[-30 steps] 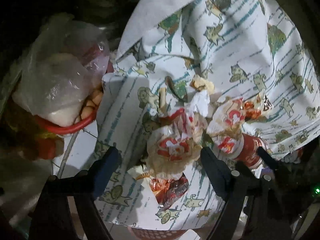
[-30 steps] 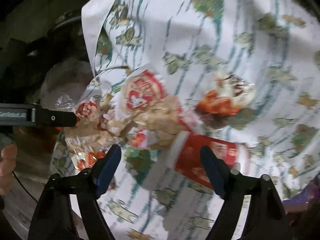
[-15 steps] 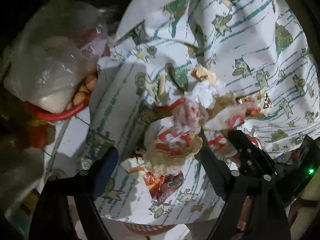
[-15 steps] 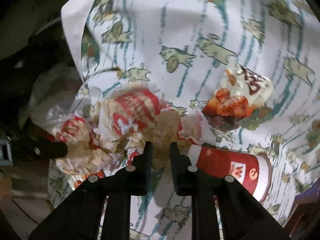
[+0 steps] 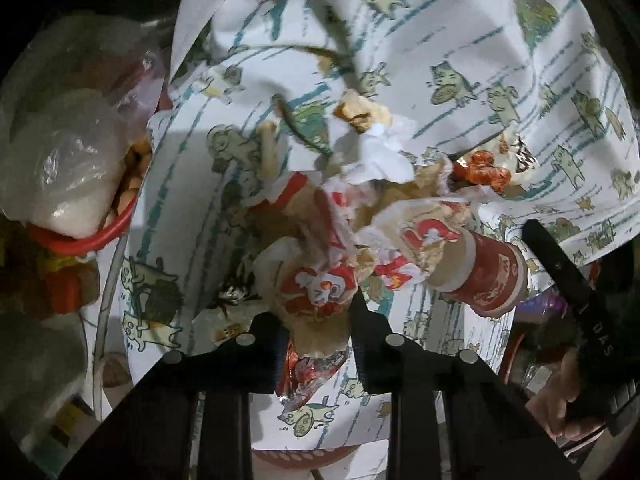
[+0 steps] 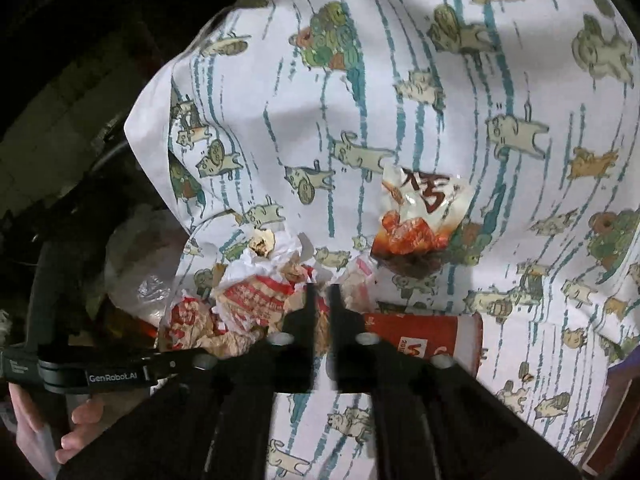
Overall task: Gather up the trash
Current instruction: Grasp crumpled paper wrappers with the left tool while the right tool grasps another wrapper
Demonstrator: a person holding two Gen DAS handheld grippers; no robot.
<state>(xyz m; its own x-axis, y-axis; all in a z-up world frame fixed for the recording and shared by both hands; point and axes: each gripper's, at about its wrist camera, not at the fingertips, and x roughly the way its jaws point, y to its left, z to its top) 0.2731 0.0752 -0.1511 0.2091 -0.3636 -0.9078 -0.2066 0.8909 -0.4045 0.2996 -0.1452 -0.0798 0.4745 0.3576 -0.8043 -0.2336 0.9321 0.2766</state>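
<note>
Crumpled red-and-white food wrappers (image 5: 320,284) lie heaped on a cat-print cloth (image 5: 460,40). My left gripper (image 5: 316,320) is shut on one crumpled wrapper. A red paper cup (image 5: 484,276) lies on its side to the right of the heap, and also shows in the right wrist view (image 6: 424,336). My right gripper (image 6: 320,304) is shut on a thin piece of wrapper (image 6: 256,300) at the heap's edge, just left of the cup. A snack packet (image 6: 420,216) with red food lies beyond it.
A red basket (image 5: 80,240) holding clear plastic bags (image 5: 68,160) stands left of the cloth. A foil wrapper (image 5: 308,368) lies under my left gripper. A white tissue (image 5: 380,152) and food scraps lie behind the heap. Dark clutter surrounds the cloth (image 6: 440,80).
My left gripper has closed on the crumpled wrapper. My right gripper closed about half a second ago and has stayed shut at the heap beside the cup.
</note>
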